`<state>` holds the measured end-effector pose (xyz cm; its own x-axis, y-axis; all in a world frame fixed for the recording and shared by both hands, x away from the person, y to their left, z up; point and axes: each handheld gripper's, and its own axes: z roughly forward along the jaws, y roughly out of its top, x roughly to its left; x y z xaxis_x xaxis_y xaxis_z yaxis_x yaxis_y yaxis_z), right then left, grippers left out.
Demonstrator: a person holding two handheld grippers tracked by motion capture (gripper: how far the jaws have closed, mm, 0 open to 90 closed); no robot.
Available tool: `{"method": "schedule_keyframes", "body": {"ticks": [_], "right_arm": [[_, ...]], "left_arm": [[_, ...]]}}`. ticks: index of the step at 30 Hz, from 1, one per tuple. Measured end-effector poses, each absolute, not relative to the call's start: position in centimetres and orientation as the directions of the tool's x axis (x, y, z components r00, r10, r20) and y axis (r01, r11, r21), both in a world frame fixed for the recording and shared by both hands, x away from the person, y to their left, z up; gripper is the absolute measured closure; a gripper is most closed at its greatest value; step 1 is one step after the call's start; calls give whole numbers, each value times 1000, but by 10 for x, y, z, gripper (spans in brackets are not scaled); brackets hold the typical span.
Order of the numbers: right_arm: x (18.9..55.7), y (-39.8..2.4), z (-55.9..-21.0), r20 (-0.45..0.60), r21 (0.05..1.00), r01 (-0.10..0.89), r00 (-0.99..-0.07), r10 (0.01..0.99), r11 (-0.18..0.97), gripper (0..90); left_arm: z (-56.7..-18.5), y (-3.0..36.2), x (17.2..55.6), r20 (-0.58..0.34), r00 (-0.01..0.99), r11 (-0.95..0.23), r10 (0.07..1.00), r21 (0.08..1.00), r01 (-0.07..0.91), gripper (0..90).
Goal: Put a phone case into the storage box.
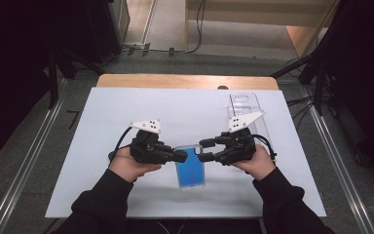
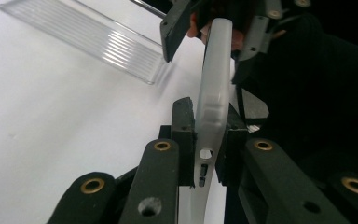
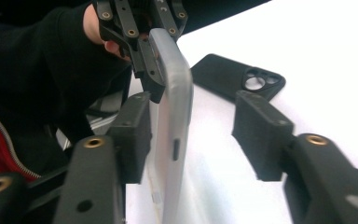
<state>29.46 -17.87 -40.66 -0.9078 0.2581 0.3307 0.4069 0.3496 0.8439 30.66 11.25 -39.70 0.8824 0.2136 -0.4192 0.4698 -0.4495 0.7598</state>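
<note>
Blue-screened phone (image 1: 190, 167) in frosted translucent case

Showed bright blue on the phone (image 1: 191, 168), frosted white on its case (image 2: 213, 93). Black on both grippers, left (image 1: 181, 156) and right (image 1: 204, 150); black spare case (image 3: 237, 77); white table sheet (image 1: 126, 107); clear ribbed tray (image 2: 84, 39).

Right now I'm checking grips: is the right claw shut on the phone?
Open: the right claw has one pad clear of the phone.
</note>
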Motion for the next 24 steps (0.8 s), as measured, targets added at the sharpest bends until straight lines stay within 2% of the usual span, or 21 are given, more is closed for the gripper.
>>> {"method": "schedule_keyframes", "body": {"ticks": [6, 10, 11, 14, 20, 24], "right_arm": [[292, -178, -415, 275, 865, 390, -895, 352, 316, 336], [295, -177, -416, 362, 844, 467, -858, 364, 262, 242], [296, -177, -416, 384, 839, 485, -849, 363, 246, 203], [296, -176, -417, 371, 849, 485, -831, 415, 212, 0], [292, -171, -421, 342, 842, 504, -775, 531, 192, 0], [288, -164, -422, 348, 843, 510, -760, 550, 172, 0]], "left_arm": [[-396, 117, 312, -434, 833, -408, 343, 730, 549, 815], [-395, 120, 313, -407, 817, -389, 408, 733, 559, 815], [-395, 121, 314, -398, 814, -386, 423, 733, 559, 815], [-395, 122, 314, -390, 795, -364, 465, 734, 573, 815], [-392, 122, 313, -378, 760, -335, 528, 729, 596, 814], [-392, 122, 313, -394, 735, -311, 552, 720, 620, 814]]}}
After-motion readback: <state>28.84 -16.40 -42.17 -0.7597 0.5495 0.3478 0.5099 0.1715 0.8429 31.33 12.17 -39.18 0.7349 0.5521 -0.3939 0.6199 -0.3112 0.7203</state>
